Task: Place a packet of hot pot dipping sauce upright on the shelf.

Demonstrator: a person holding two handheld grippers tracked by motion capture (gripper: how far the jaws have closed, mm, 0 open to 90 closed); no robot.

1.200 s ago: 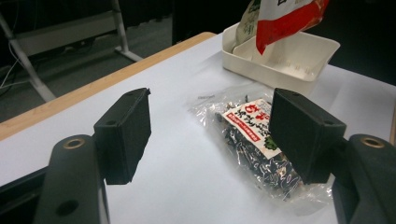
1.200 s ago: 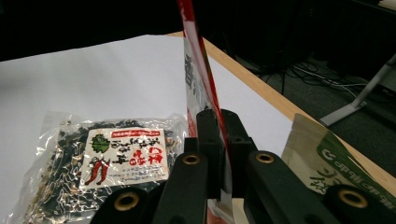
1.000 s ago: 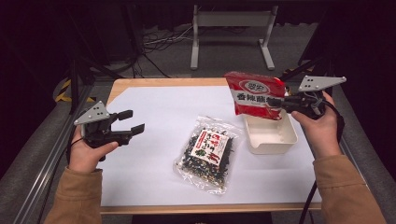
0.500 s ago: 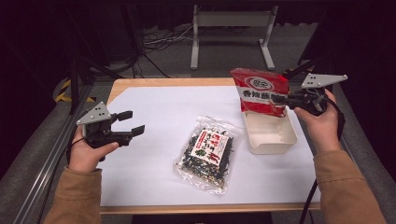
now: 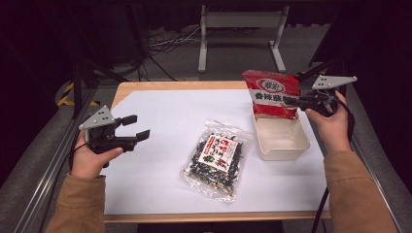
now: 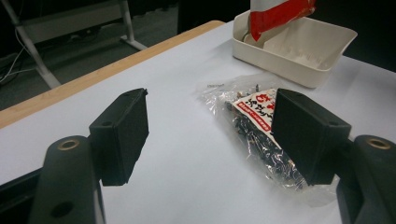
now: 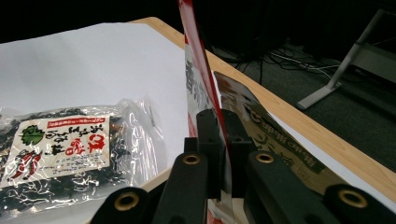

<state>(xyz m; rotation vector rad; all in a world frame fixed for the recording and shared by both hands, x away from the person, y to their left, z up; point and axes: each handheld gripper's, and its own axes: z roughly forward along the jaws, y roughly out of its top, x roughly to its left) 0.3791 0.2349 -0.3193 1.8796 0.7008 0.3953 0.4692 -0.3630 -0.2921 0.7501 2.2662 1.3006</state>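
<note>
My right gripper (image 5: 290,101) is shut on the edge of a red snack bag (image 5: 270,92), holding it upright above the far end of a white tray (image 5: 287,146). In the right gripper view the red snack bag (image 7: 200,88) stands edge-on between the pressed jaws of my right gripper (image 7: 219,135). A clear bag of dark snack with a red and white label (image 5: 216,158) lies flat on the white sheet at the table's middle. My left gripper (image 5: 136,127) hovers open at the left, nothing between its fingers. The left gripper view shows that clear bag (image 6: 261,130) beyond the open jaws.
A white paper sheet (image 5: 165,121) covers the wooden table (image 5: 145,87). A metal stand (image 5: 238,34) and cables sit on the floor behind. Aluminium rails (image 5: 43,179) run along the table's left side.
My right gripper has carried the red bag to the right and slightly down, over the tray's far end. The left gripper has stayed where it was.
</note>
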